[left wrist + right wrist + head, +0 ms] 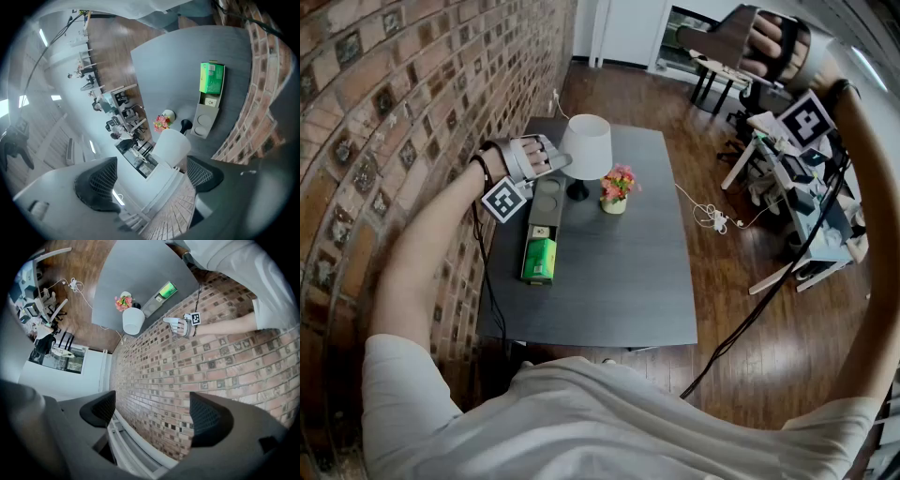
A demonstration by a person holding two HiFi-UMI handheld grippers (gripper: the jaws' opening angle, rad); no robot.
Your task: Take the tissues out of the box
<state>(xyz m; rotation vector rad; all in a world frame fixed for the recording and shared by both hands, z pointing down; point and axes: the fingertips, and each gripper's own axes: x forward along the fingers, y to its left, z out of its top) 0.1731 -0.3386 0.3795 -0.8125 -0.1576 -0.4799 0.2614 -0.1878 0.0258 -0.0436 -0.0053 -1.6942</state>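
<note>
The green tissue box (pixel 539 260) lies flat near the left edge of the dark grey table (pixel 619 291), end to end with a grey oblong holder (pixel 547 208). My left gripper (pixel 534 157) hovers above the holder's far end, close to the white lamp shade (pixel 585 147). Its jaws stand apart around nothing, and in the left gripper view (pixel 152 183) the box (pixel 212 78) sits far below them. My right gripper (pixel 769 42) is raised high at the upper right, away from the table. In the right gripper view (pixel 154 416) it is open, empty and faces the brick wall.
A small pot of pink flowers (pixel 617 187) stands beside the lamp. The brick wall (pixel 375 112) runs along the table's left side. A white cable (pixel 712 217) lies on the wood floor, and a cluttered desk with chairs (pixel 797 187) stands at the right.
</note>
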